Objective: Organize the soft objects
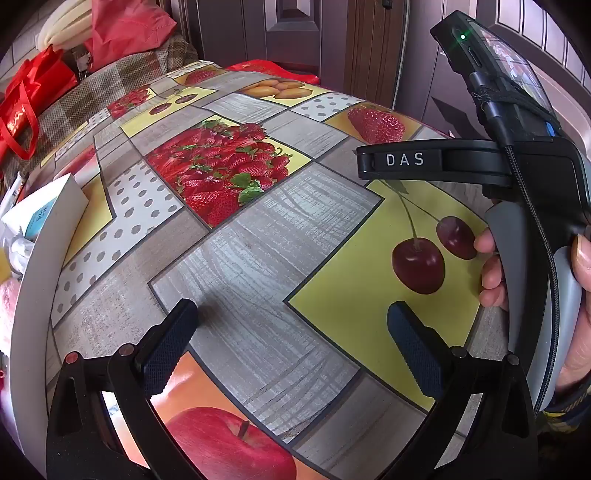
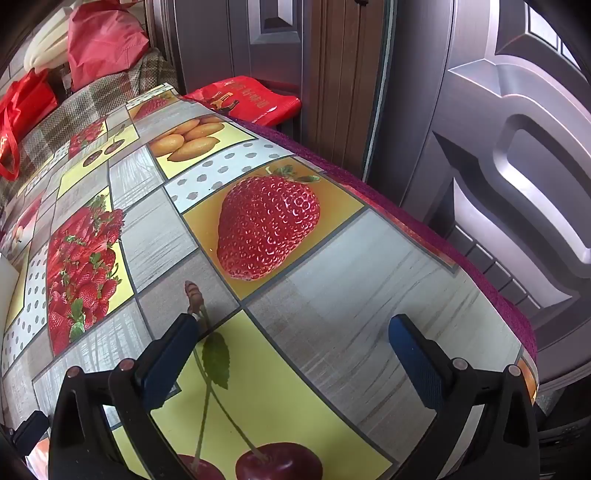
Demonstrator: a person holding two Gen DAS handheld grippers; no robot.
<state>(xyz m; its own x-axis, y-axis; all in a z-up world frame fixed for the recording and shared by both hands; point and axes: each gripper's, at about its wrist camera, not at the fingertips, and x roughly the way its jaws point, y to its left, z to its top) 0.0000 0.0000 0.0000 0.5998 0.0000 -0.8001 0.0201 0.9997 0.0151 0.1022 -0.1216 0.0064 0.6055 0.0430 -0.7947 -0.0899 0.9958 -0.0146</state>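
Observation:
My left gripper [image 1: 291, 314] is open and empty above a table covered with a fruit-print oilcloth [image 1: 258, 236]. My right gripper [image 2: 293, 328] is open and empty above the same oilcloth [image 2: 351, 266], near its right edge. In the left wrist view the right gripper body [image 1: 517, 162], marked DAS, is held by a hand at the right. A white bin rim [image 1: 33, 266] at the far left holds crumpled paper and packets [image 1: 22, 229]. No soft object lies between either pair of fingers.
Beyond the table's far end are a checked cloth [image 1: 122, 81], red bags [image 1: 29, 99], a red pillow-like bundle [image 1: 125, 29] and a white curved object [image 1: 66, 26]. A red bag [image 2: 243, 99] sits by the dark doors [image 2: 480, 147]. A maroon cloth edges the table's right side [image 2: 461, 258].

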